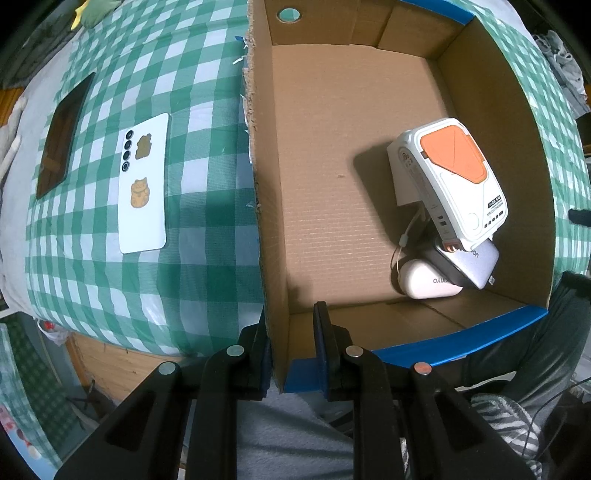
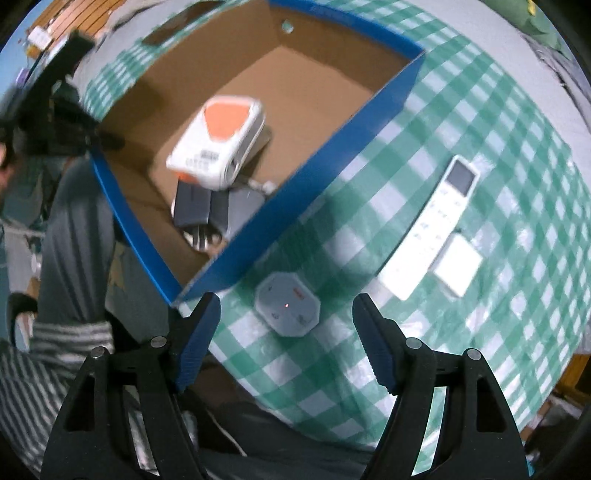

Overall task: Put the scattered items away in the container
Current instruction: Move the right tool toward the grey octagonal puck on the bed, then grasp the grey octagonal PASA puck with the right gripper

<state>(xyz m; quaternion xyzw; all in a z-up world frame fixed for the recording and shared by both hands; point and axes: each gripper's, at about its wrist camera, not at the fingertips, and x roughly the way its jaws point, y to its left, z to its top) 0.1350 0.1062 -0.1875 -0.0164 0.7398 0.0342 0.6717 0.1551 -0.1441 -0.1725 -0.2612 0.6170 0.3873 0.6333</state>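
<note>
The cardboard box [image 1: 332,155] with blue outer walls [image 2: 332,158] sits on the green checked cloth. Inside lie a white and orange power bank [image 1: 450,177], a grey charger [image 1: 469,266] and a white earbud case [image 1: 428,282]. My left gripper [image 1: 291,343] is shut on the box's near corner wall, one finger inside, one outside. A white phone [image 1: 144,184] with cat stickers and a dark tablet [image 1: 62,136] lie left of the box. My right gripper [image 2: 288,339] is open just above a grey octagonal plug adapter [image 2: 288,308]. A white remote [image 2: 432,229] and a small white card [image 2: 458,266] lie right of it.
The table's front edge falls away just below both grippers, with the person's striped sleeve [image 2: 66,332] and grey clothing there. The power bank also shows in the right wrist view [image 2: 218,144]. A green cushion [image 1: 99,9] lies at the far back.
</note>
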